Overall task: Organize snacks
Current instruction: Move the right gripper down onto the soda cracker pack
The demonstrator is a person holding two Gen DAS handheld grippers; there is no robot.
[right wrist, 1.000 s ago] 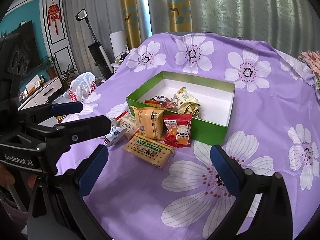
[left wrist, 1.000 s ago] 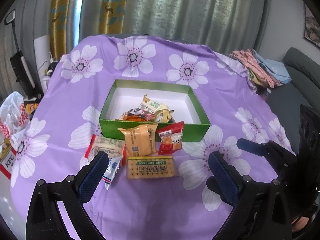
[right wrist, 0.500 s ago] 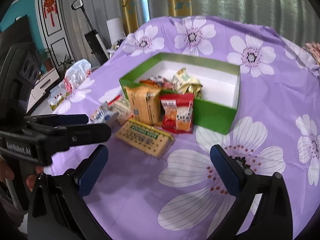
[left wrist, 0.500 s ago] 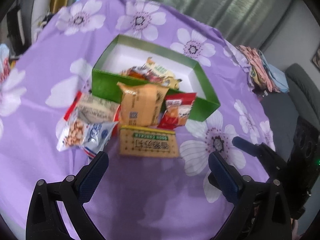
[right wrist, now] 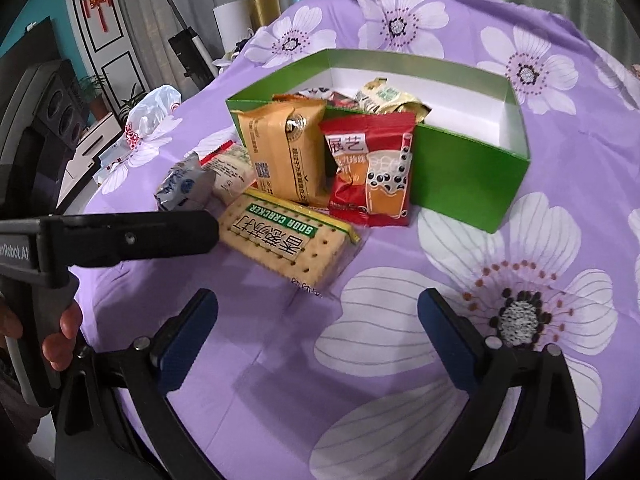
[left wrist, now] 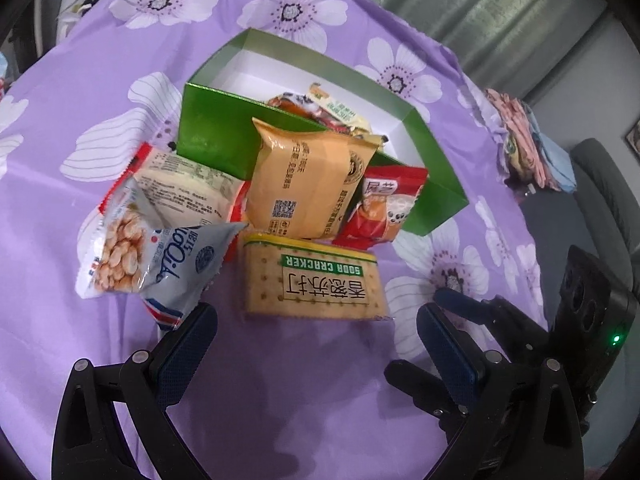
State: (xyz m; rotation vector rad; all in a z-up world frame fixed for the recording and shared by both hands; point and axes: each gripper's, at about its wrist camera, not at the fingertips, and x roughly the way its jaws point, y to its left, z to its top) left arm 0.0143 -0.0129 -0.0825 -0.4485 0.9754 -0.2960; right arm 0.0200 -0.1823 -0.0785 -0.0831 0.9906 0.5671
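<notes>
A green box (left wrist: 216,128) (right wrist: 460,172) holds several snack packs on the purple flowered cloth. Against its front wall lean an orange pack (left wrist: 308,180) (right wrist: 284,152) and a red pack (left wrist: 384,208) (right wrist: 372,172). A soda cracker pack (left wrist: 316,284) (right wrist: 284,236) lies flat before them. A peanut bag (left wrist: 148,256) (right wrist: 184,188) and a white pack (left wrist: 188,184) (right wrist: 234,172) lie to the left. My left gripper (left wrist: 312,344) is open, just short of the cracker pack. My right gripper (right wrist: 316,336) is open, near the cracker pack's right side. The left gripper's finger (right wrist: 132,236) crosses the right wrist view.
The right gripper's body (left wrist: 580,320) stands at the right of the left wrist view. Folded clothes (left wrist: 528,144) lie at the table's far right edge. A plastic bag (right wrist: 148,120) sits at the far left. A hand (right wrist: 60,336) grips the left handle.
Both grippers have moved forward and down toward the snacks in front of the box. The cracker pack now lies just ahead of the left fingertips. Both stayed open.
</notes>
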